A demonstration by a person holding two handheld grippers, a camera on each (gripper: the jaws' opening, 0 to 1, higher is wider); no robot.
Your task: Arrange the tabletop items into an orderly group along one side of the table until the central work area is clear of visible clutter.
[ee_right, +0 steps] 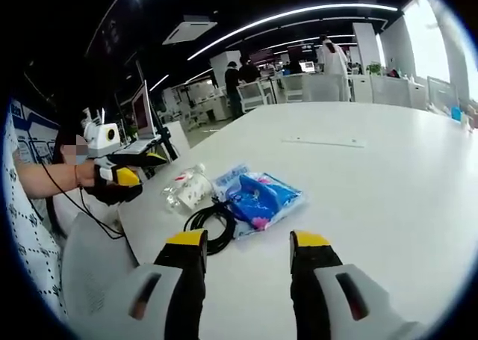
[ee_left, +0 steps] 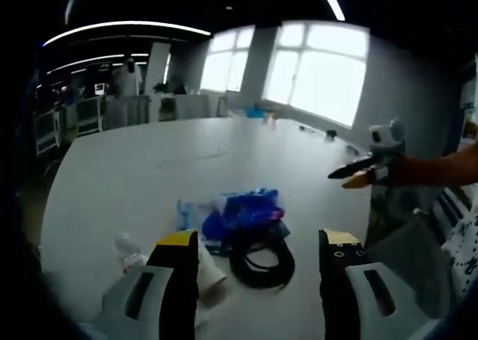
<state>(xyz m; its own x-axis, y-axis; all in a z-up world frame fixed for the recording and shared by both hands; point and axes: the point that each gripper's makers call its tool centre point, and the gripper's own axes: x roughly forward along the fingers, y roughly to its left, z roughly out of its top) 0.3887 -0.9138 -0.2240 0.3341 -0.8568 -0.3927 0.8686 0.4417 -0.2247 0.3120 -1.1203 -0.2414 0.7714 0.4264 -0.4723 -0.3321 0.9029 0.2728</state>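
In the left gripper view we see the left gripper (ee_left: 258, 244) with its jaws spread wide, nothing between them, hovering over the near edge of the white table (ee_left: 149, 168). Just past the jaws lies the clutter, bunched together: a coiled black cable (ee_left: 263, 264), a blue plastic packet (ee_left: 246, 213) touching the cable's far side, and a clear plastic bottle (ee_left: 196, 214) beside the packet on the left. A pale crumpled item (ee_left: 128, 252) sits left of the left jaw; too blurry for us to say what it is. The right gripper (ee_left: 357, 174) comes in from the right, held up off the table at the end of the person's arm, well apart from the pile.

In the right gripper view the right gripper (ee_right: 246, 244) is also wide open and empty. We see the same group near the table (ee_right: 373, 190) edge: black cable (ee_right: 211, 222) nearest the jaws, blue packet (ee_right: 261, 198) touching it, bottle (ee_right: 188, 189) beside it on its left. The left gripper (ee_right: 146, 159) shows at left, in the person's gloved hand (ee_right: 112, 184); we cannot tell its opening from here. The table's middle holds only a thin flat strip (ee_right: 323, 141) far off.
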